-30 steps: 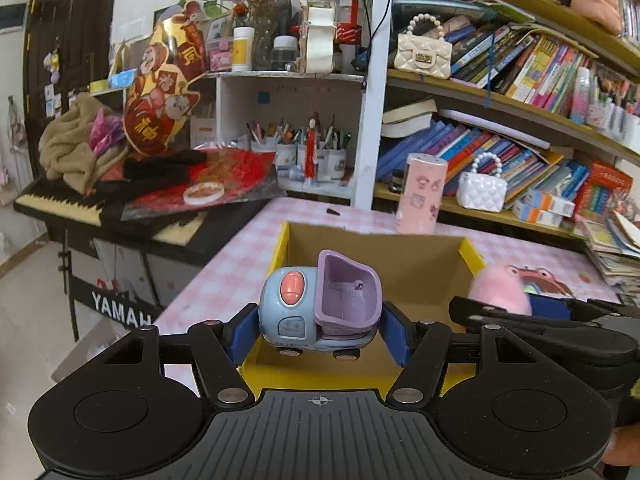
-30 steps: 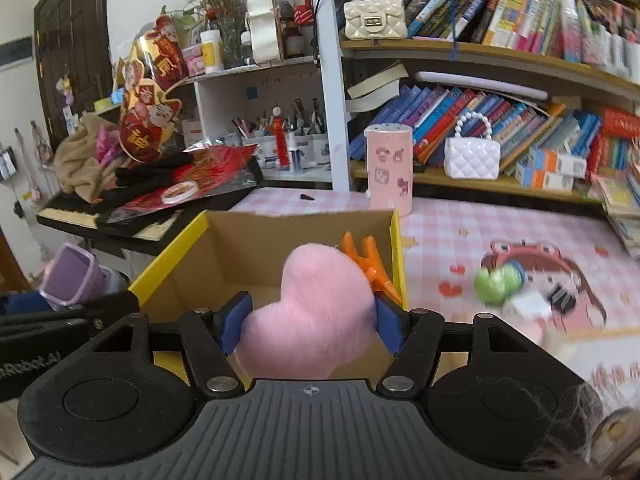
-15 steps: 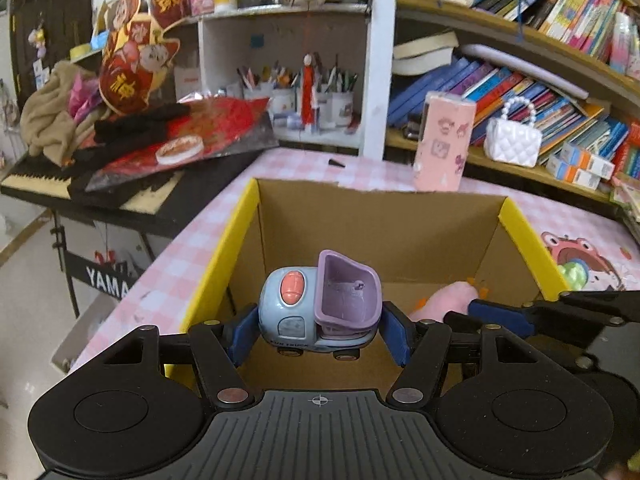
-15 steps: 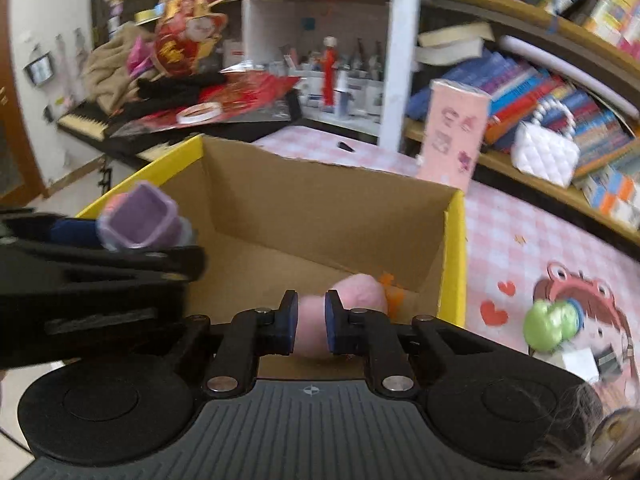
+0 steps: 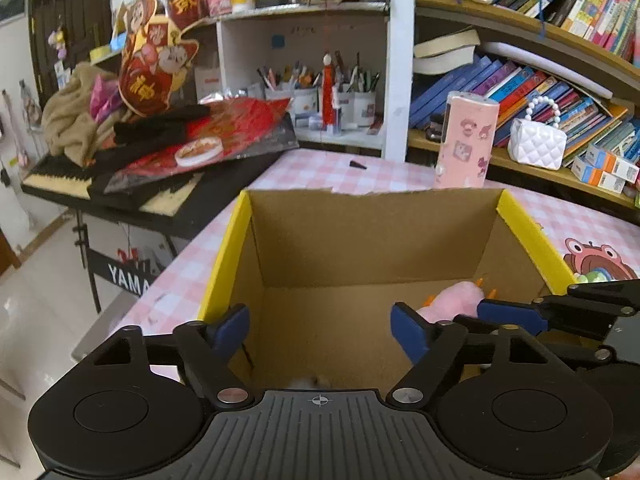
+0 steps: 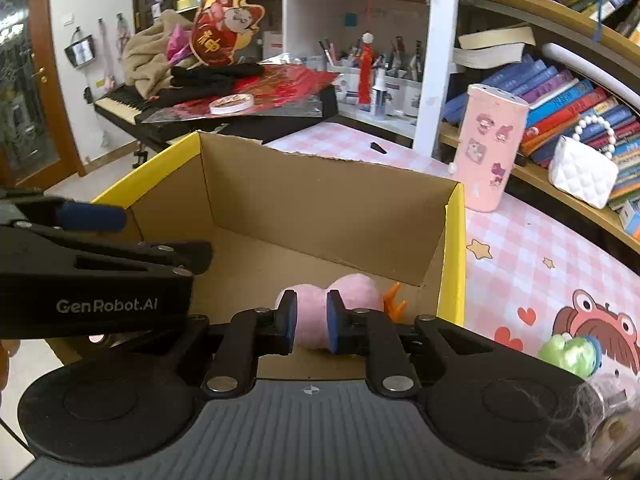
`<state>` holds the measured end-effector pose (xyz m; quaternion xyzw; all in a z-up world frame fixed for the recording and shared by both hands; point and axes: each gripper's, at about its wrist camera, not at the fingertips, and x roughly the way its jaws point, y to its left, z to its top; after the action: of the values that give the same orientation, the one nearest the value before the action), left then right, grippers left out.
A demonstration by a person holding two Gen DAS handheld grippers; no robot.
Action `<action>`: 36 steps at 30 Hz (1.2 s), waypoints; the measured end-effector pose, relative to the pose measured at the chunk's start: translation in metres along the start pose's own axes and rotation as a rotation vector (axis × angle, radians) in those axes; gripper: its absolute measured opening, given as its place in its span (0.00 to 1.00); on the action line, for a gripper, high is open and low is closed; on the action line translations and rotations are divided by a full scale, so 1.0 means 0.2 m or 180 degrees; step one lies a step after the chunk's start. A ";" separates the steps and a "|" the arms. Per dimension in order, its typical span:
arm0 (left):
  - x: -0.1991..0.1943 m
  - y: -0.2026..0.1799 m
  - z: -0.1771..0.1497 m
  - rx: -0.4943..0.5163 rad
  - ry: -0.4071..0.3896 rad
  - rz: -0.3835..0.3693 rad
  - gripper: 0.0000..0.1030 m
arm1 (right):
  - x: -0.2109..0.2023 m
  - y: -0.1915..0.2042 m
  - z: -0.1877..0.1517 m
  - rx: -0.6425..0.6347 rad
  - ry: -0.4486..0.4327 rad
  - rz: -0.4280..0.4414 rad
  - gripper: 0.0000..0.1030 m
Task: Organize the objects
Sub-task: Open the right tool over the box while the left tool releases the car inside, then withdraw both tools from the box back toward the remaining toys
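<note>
An open cardboard box with yellow rims stands on the pink checked table. My left gripper is open and empty above the box's near left part; the toy car is out of sight below it. A pink plush heart lies on the box floor at the right, beside an orange toy. My right gripper is over the box just above the plush, its pads close together with a narrow gap; I cannot tell if they pinch the plush.
A pink sticker-covered cylinder stands behind the box. A green toy lies on the cartoon mat at the right. Bookshelves run along the back. A cluttered Yamaha keyboard stands at the left.
My left gripper has opened and the blue and purple toy car has dropped out of view into the box. My right gripper stays low over the plush heart lying on the box floor.
</note>
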<state>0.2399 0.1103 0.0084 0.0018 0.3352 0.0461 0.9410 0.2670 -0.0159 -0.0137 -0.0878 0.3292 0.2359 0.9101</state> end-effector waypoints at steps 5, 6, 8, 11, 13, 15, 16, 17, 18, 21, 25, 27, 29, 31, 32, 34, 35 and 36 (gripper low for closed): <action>-0.13 -0.01 0.01 -0.0068 -0.0324 -0.0008 0.87 | -0.07 0.04 -0.02 -0.0186 -0.0297 -0.0063 0.52; -0.17 -0.01 0.01 -0.0092 -0.0399 -0.0009 0.88 | -0.09 0.04 -0.02 -0.0192 -0.0351 -0.0063 0.52; -0.23 0.01 0.01 -0.0135 -0.0511 0.0000 0.90 | -0.14 0.05 -0.02 -0.0196 -0.0448 -0.0047 0.52; -0.32 0.03 0.00 -0.0180 -0.0645 0.0027 0.91 | -0.23 0.06 -0.02 -0.0205 -0.0605 -0.0119 0.52; -0.38 0.06 -0.02 -0.0224 -0.0715 0.0040 0.91 | -0.28 0.07 -0.04 -0.0166 -0.0688 -0.0176 0.52; -0.42 0.09 -0.04 -0.0290 -0.0751 0.0056 0.93 | -0.34 0.07 -0.06 -0.0115 -0.0740 -0.0244 0.52; -0.45 0.10 -0.05 -0.0334 -0.0756 0.0058 0.94 | -0.37 0.07 -0.07 -0.0087 -0.0744 -0.0272 0.52; -0.47 0.11 -0.07 -0.0393 -0.0758 0.0050 0.94 | -0.40 0.08 -0.08 -0.0058 -0.0742 -0.0289 0.52; -0.48 0.12 -0.09 -0.0440 -0.0754 0.0044 0.94 | -0.43 0.08 -0.09 -0.0033 -0.0736 -0.0295 0.51; -0.53 0.15 -0.15 -0.0544 -0.0722 0.0020 0.94 | -0.50 0.10 -0.14 0.0044 -0.0711 -0.0308 0.51; -0.58 0.17 -0.25 -0.0563 -0.0636 -0.0010 0.94 | -0.56 0.17 -0.20 0.0170 -0.0599 -0.0348 0.52; -0.60 0.18 -0.30 -0.0558 -0.0578 -0.0030 0.94 | -0.58 0.21 -0.23 0.0228 -0.0514 -0.0334 0.52; -0.62 0.19 -0.35 -0.0517 -0.0480 -0.0024 0.94 | -0.57 0.26 -0.27 0.0239 -0.0361 -0.0311 0.54; -0.65 0.19 -0.40 -0.0465 -0.0409 0.0012 0.94 | -0.55 0.30 -0.33 0.0248 -0.0145 -0.0367 0.54; -0.67 0.20 -0.42 -0.0446 -0.0388 0.0023 0.94 | -0.55 0.32 -0.35 0.0252 -0.0073 -0.0384 0.54; -0.69 0.21 -0.46 -0.0440 -0.0339 0.0038 0.94 | -0.56 0.35 -0.41 0.0285 0.0035 -0.0414 0.54; -0.71 0.21 -0.49 -0.0450 -0.0307 0.0050 0.94 | -0.58 0.37 -0.44 0.0306 0.0063 -0.0434 0.54; -0.72 0.22 -0.51 -0.0462 -0.0288 0.0055 0.94 | -0.59 0.39 -0.46 0.0312 0.0079 -0.0456 0.54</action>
<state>0.0604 0.1386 0.0220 -0.0615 0.2880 0.0783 0.9524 0.0981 -0.0217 -0.0090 -0.0695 0.3445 0.1527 0.9237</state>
